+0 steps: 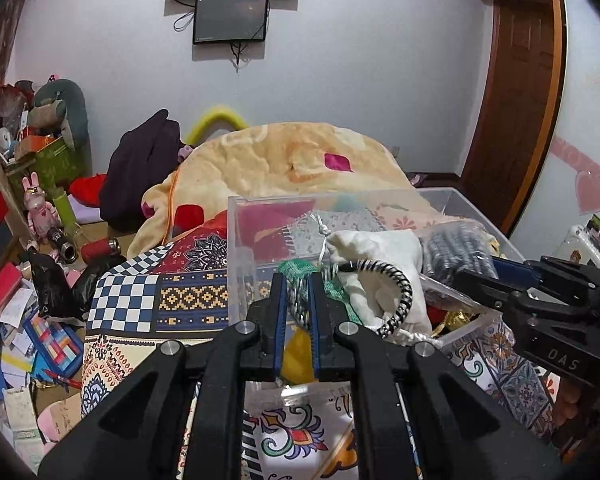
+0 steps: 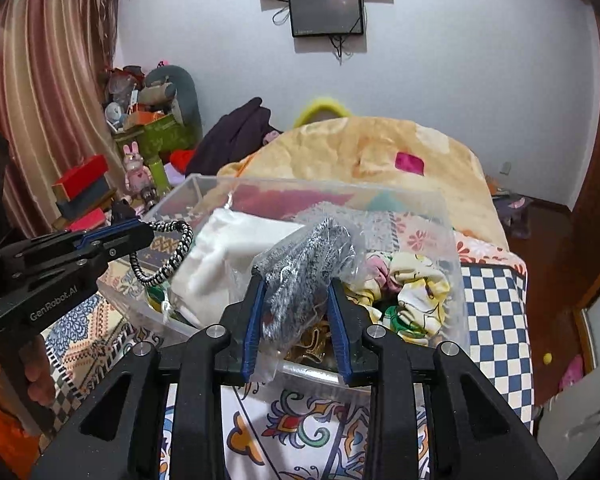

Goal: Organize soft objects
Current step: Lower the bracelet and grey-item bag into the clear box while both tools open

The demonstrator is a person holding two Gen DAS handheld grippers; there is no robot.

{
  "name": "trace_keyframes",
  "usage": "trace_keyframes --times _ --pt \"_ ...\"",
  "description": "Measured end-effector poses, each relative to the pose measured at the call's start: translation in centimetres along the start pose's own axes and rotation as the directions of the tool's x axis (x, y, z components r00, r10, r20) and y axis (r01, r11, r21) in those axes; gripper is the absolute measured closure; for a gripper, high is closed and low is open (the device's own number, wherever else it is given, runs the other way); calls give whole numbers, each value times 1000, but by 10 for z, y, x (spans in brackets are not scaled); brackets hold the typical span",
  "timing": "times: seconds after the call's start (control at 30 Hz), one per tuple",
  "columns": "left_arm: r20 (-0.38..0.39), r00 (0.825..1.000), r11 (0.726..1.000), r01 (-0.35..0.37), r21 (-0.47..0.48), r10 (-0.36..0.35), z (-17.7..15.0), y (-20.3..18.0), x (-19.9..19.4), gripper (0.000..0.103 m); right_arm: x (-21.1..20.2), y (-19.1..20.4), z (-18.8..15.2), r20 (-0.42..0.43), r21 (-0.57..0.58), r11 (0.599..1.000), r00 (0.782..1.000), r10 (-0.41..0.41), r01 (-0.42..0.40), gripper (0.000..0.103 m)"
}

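The clear bin (image 2: 204, 184) is taken as landmark; it rests on the patterned bedspread (image 1: 188, 292). A black-and-white braided cord loop (image 1: 400, 300) is pinched between the nearly closed fingers of the left gripper (image 1: 299, 296), above the bin's near-left corner, its free arc curving over the white pouch (image 1: 380, 252). A grey knit item in a plastic bag (image 2: 304, 264) is clamped by the right gripper (image 2: 298, 300), fingers partly closed, over the bin's near wall. Both items are judged ready for lowering into the bin.
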State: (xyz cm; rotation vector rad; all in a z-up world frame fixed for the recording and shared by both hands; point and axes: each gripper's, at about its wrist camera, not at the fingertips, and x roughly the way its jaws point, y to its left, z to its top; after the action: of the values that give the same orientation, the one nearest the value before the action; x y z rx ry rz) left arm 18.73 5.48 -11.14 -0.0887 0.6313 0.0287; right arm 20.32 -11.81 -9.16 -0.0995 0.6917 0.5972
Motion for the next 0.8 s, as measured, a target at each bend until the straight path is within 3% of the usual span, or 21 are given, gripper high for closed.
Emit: trace_keyframes --times 0.1,0.2,0.4,0.63,0.8 --pt "-2 1000 1000 4 3 -4 -2 -2 -3 78 -1 -2 -1 -15 -1 1000 1000 -6 6 56" --pt "12 1000 1000 5 5 -5 -2 -4 -11 73 -9 -3 0 -2 -18 1000 1000 -14 14 50" --pt "48 998 999 42 1 -42 4 -8 -36 73 -32 -2 8 46 -35 999 999 -26 28 50" --pt "140 987 997 77 18 -79 17 -19 -85 72 -79 -1 19 160 -31 999 987 -33 39 50" --pt "215 972 995 93 35 -99 26 -29 -122 58 -114 1 24 239 -20 999 971 -31 37 50"
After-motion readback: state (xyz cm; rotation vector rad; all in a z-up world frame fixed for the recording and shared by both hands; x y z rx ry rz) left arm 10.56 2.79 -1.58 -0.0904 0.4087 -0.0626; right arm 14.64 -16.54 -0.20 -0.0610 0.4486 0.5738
